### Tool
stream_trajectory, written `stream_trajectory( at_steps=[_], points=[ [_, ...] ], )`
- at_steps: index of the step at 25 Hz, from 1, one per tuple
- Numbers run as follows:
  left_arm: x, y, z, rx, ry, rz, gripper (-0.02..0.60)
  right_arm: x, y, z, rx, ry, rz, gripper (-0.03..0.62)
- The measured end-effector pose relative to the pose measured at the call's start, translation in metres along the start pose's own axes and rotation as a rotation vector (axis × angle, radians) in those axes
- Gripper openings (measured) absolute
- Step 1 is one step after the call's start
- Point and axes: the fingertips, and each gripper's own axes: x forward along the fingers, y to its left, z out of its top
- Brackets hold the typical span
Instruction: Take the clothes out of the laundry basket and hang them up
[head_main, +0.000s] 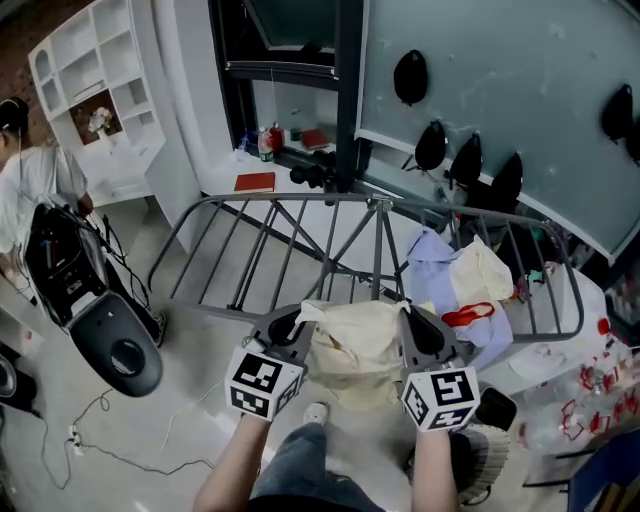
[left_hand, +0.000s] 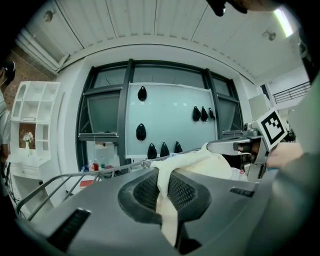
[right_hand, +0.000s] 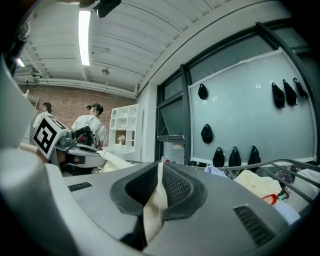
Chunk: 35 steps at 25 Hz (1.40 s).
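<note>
A cream garment (head_main: 355, 340) hangs stretched between my two grippers, just in front of the near rail of the grey drying rack (head_main: 300, 205). My left gripper (head_main: 297, 322) is shut on its left edge; in the left gripper view the cream garment (left_hand: 165, 197) runs down between the closed pads. My right gripper (head_main: 412, 322) is shut on the right edge, and in the right gripper view the cream garment (right_hand: 155, 202) is pinched in the jaws. Both grippers point roughly level toward the rack.
Clothes lie on the rack's right side: a pale blue shirt (head_main: 432, 255), a cream piece (head_main: 482, 270) and a red hanger (head_main: 468, 315). A person (head_main: 35, 180) stands at far left by a dark rounded machine (head_main: 110, 340). White shelving (head_main: 95, 90) and a window wall stand behind.
</note>
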Motion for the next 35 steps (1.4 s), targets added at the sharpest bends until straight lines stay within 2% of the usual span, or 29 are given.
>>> stream_trajectory(
  at_steps=[21,29,35],
  points=[
    [0.196,0.184,0.033,-0.037,-0.011,0.012,0.026,0.249,-0.079,0.026,0.036,0.061,-0.023,0.028],
    [0.251,0.221,0.035,-0.047,-0.002,0.008,0.026,0.31,-0.112,0.033,0.043,0.058,-0.067,0.028],
    [0.278,0.225,0.005,-0.043,0.076,0.004,0.028,0.329,-0.126,0.003,0.038,0.111,-0.1,0.029]
  ],
)
